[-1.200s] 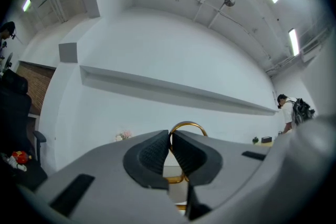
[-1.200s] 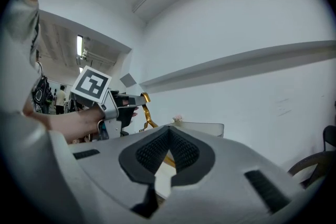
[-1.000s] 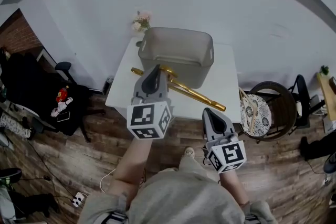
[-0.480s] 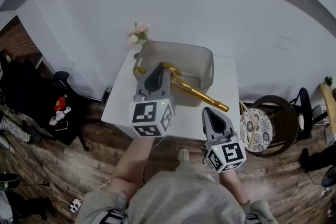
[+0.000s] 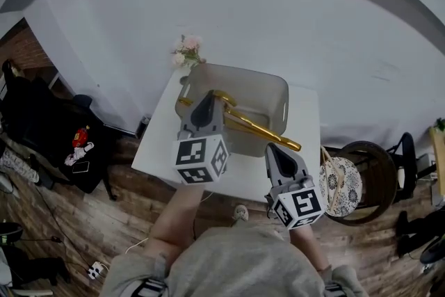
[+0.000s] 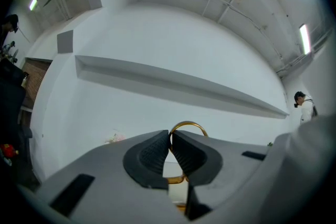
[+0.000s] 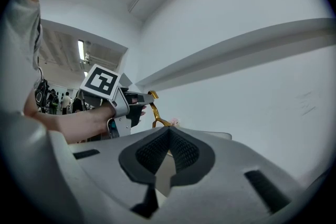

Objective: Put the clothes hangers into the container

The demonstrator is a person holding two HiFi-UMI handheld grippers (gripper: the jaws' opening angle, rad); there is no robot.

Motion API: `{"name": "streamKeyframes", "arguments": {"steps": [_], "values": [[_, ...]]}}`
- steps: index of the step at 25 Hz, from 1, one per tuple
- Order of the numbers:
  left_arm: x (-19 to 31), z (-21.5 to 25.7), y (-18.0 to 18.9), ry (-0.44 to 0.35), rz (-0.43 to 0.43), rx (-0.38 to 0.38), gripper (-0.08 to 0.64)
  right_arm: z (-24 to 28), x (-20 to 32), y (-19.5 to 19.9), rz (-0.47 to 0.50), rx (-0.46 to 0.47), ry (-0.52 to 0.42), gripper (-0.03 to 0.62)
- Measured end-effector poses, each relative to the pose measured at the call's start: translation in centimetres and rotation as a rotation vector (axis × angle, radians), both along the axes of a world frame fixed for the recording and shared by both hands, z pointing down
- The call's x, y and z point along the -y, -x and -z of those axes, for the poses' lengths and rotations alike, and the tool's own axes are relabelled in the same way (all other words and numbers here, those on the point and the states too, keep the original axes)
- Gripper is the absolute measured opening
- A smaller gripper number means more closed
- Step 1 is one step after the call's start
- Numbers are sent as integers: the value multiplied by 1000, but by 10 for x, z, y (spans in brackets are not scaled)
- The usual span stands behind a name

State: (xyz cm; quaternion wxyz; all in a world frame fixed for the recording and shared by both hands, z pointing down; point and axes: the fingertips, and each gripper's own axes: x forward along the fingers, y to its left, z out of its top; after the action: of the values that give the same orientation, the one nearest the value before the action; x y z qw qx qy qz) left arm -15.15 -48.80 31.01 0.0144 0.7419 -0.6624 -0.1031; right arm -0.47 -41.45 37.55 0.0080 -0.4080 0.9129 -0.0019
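Observation:
A gold clothes hanger (image 5: 259, 126) hangs in the air over the grey container (image 5: 268, 89), slanting down to the right past the container's front rim. My left gripper (image 5: 206, 106) is shut on the hanger's hook, whose gold loop (image 6: 187, 126) rises above the closed pads in the left gripper view. In the right gripper view the hook (image 7: 154, 110) shows beside the left gripper (image 7: 122, 105). My right gripper (image 5: 277, 152) is shut on nothing, low and right of the hanger's far end, above the white table (image 5: 157, 142).
Small pink flowers (image 5: 186, 52) stand at the table's back left corner beside the container. A round patterned stool (image 5: 343, 174) and a dark chair (image 5: 375, 156) stand right of the table. A black chair with clutter (image 5: 66, 142) is on the left. A white wall lies behind.
My left gripper has lifted the hanger off the table and carried it up and back over the container. The right gripper stayed shut, low on the right.

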Motion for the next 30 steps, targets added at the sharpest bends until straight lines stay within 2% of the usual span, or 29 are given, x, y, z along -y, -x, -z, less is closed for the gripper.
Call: {"name": "streamKeyframes", "arguments": {"steps": [11,30], "values": [[19,-32,9,56,53,27,21,-6,25,2,19,-5,17,0],[16,-100,42,227,136,26,23,-19,34,7,31,0,46,0]]}}
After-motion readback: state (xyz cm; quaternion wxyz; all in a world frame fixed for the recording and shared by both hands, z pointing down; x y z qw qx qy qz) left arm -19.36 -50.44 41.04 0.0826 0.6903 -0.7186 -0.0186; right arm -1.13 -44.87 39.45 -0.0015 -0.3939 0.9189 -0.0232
